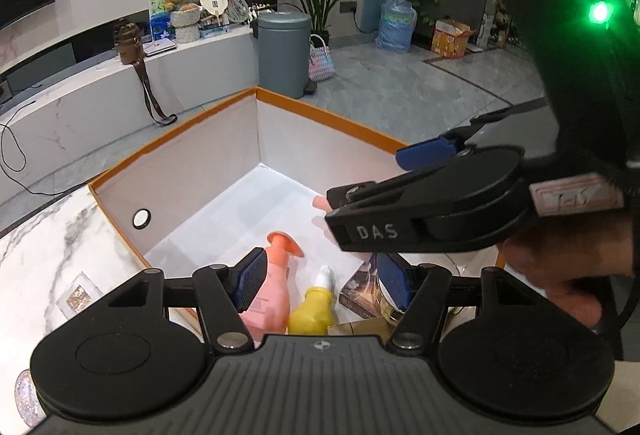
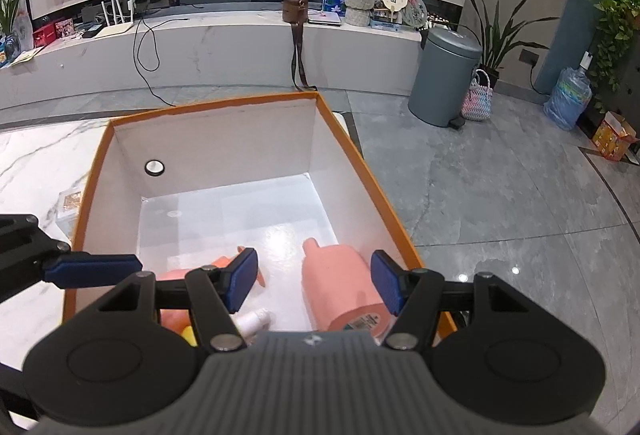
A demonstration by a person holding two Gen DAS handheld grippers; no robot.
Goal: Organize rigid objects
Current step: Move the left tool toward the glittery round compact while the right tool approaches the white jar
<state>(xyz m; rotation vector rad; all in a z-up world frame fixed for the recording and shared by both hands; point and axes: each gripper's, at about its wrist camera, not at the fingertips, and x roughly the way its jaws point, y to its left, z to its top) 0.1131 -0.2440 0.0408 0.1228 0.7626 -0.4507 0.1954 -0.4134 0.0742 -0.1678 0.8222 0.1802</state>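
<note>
We logged, on the marble table (image 2: 24, 163), a small packet (image 1: 78, 295) outside the orange-rimmed box (image 2: 208, 105). Inside lay the pink pump bottle (image 1: 270, 287) and yellow bottle (image 1: 310, 315), nozzles towards the far wall, below our left gripper (image 1: 316, 283), its fingers apart on nothing. Next came a dark card (image 1: 358, 293). The pink capped bottle (image 2: 344, 283) lay lengthwise below our right gripper (image 2: 316, 285), also parted and empty, and nearer to it. Lettering read "DAS"; the barcode label was illegible.

We could see only the top of the yellow bottle (image 1: 310, 317); the left tool (image 1: 320, 285) hid its base. The right tool (image 2: 314, 285) covered the bottom of the large pink bottle (image 2: 340, 285), and its label was too blurred to read.
</note>
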